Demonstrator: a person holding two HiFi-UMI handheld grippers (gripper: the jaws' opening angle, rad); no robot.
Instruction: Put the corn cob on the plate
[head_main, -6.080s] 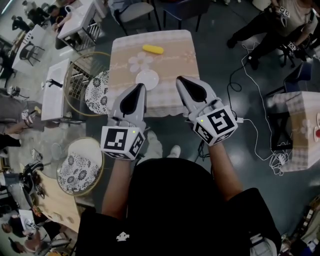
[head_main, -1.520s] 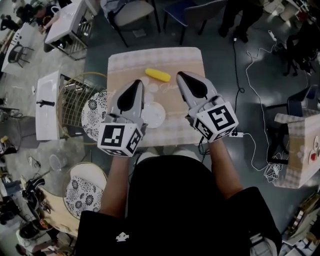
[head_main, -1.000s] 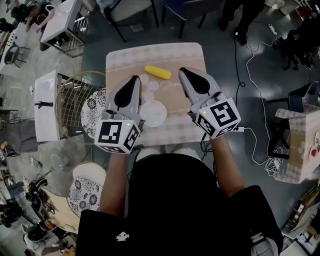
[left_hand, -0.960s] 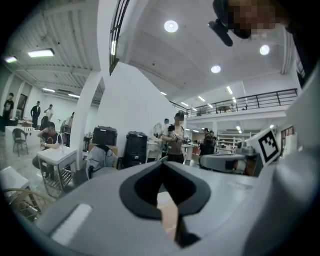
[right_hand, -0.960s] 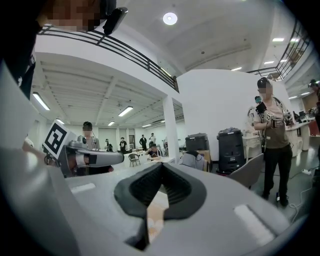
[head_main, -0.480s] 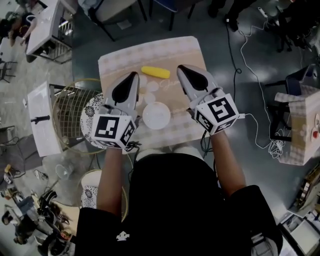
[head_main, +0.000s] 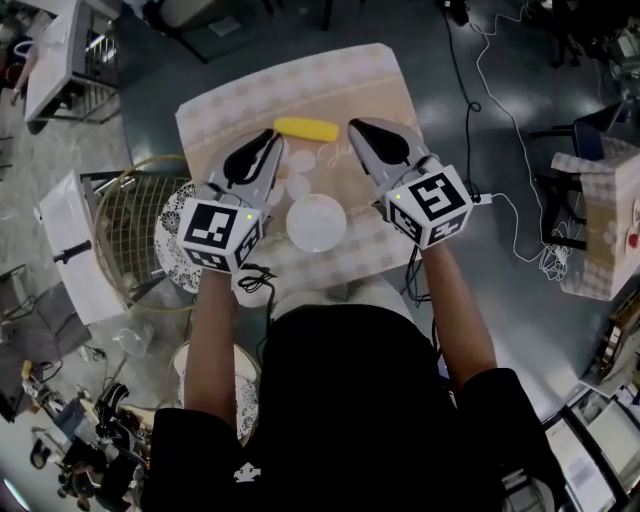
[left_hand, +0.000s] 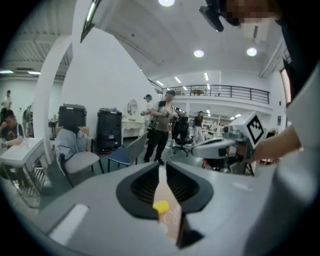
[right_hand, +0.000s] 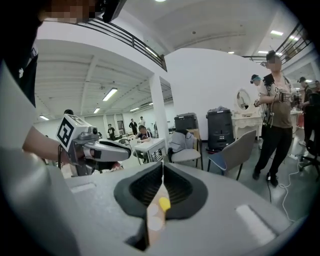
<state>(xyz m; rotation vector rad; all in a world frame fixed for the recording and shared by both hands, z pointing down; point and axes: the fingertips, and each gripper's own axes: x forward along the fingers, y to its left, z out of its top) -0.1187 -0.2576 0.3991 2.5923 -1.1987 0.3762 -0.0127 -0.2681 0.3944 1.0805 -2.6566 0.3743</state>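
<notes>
Corn cob (head_main: 305, 129) lies untouched on the table (head_main: 385, 85), toward its far edge. Just left of it the left gripper (head_main: 271, 141) has just been opening its jaws, now a narrow gap with nothing in it; it should widen well before closing across the cob's middle. The plate (head_main: 316, 222) waits empty, nearer the person. The right gripper (head_main: 356, 128), jaws pressed together, hovers beside the cob's right end.

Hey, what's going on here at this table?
A person holds tongs in each hand above a small table. The corn cob lies untouched at its far side, the empty white plate nearer. The left tongs have just been opening, slightly apart with nothing between them; the right tongs are shut and empty. Nothing is picked up yet.
</notes>
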